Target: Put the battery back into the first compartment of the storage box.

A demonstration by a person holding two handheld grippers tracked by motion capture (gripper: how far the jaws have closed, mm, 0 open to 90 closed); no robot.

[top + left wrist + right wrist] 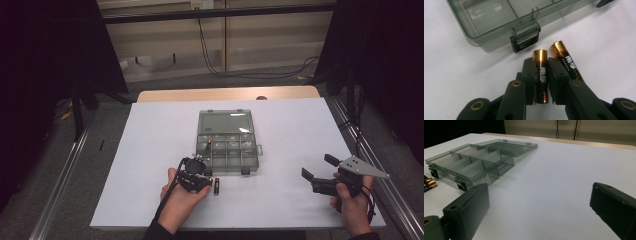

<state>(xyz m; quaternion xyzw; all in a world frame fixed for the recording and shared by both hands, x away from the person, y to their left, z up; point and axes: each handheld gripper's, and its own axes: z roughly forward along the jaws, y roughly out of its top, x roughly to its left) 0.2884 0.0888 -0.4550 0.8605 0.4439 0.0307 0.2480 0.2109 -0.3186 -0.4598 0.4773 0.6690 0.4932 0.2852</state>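
A black and gold battery (pixel 541 56) sits between the pads of my left gripper (pixel 541 65), which is shut on it just above the white table. A second battery (pixel 566 61) lies alongside it on the right, touching nothing. Both are just in front of the smoky clear compartment box (pixel 499 32), near its black latch (pixel 525 43). In the high view, my left gripper (pixel 206 181) is at the box's (pixel 229 171) front left corner, with the loose battery (pixel 216 186) beside it. My right gripper (pixel 319 167) stands open and holds nothing, well right of the box.
The box's lid (pixel 225 122) lies open flat behind it. A small item (pixel 209 142) sits in a left compartment. The white sheet (pixel 280 195) covers the table, with bare room between the box and my right gripper (pixel 540 210). Both batteries (pixel 429 183) show at that view's left edge.
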